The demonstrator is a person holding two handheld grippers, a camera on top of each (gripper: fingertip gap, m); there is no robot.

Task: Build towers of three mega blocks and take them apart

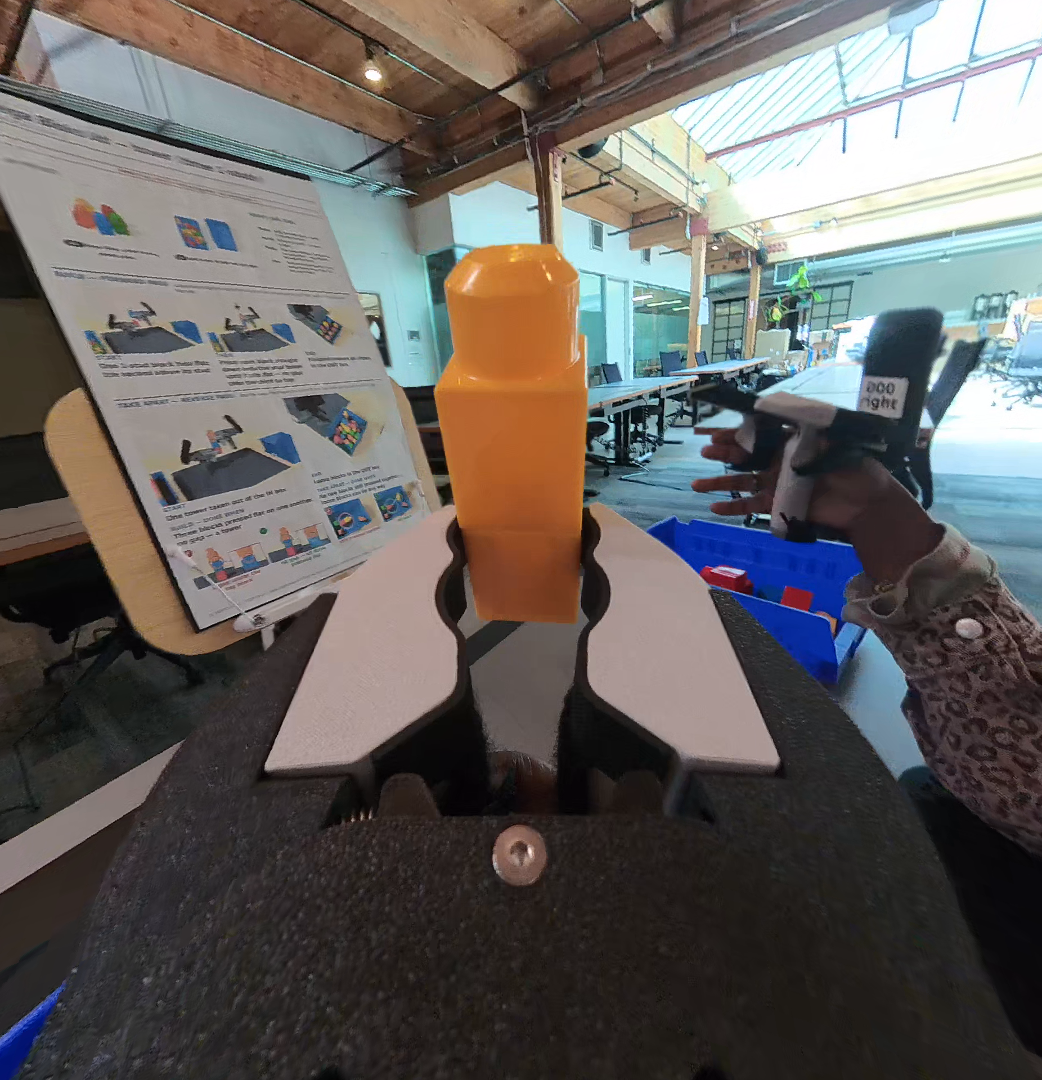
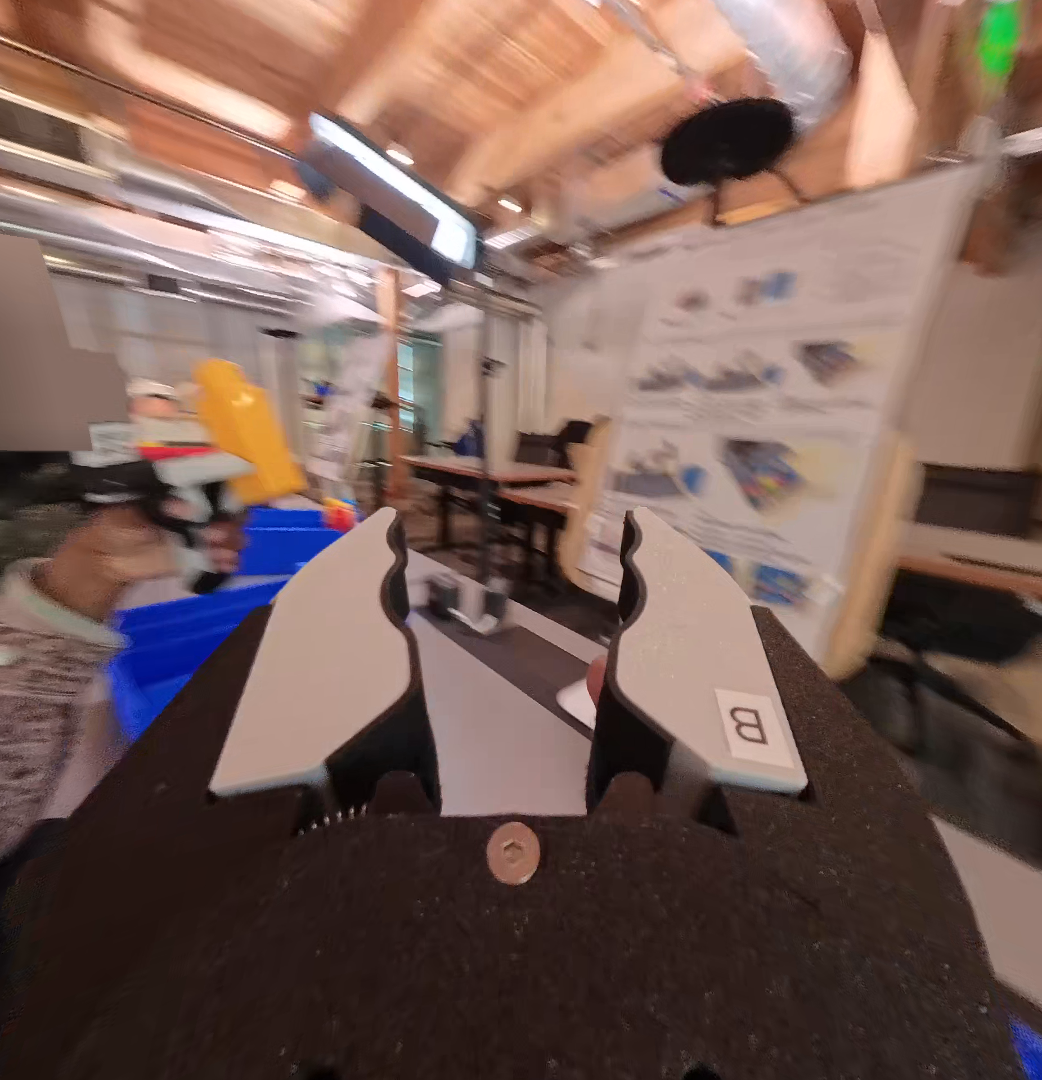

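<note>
Left wrist view.
- Left gripper [image 1: 521, 555]: clamped on the lower part of an orange block [image 1: 513, 444], held upright in the air with its stud on top. There is a seam low on the orange; whether this is one block or two pressed together cannot be told. The low grip leaves the stud and upper body free, likely so another piece can meet it.
- Right gripper [image 1: 723, 400]: seen side-on at right, held in a hand [image 1: 846, 502] with a patterned sleeve [image 1: 974, 660], well apart from the block; its jaws cannot be judged here.
- Blue bin [image 1: 799, 637]: below the right gripper, with red and blue blocks inside. Probably the stock or drop-off box.
- Instruction board [image 1: 174, 350]: propped on a stand at left, facing the worker for reference.

Right wrist view (motion-blurred).
- Right gripper [image 2: 510, 537]: jaws spread wide, nothing between them, pointing over the table [image 2: 495, 730].
- Left gripper [image 2: 214, 473]: far left, carrying the orange block [image 2: 247, 432] tilted above a blue bin [image 2: 174, 637].
- Board [image 2: 741, 409]: at right.

Judgement: the free gripper looks ready to take or pull the held block.
</note>
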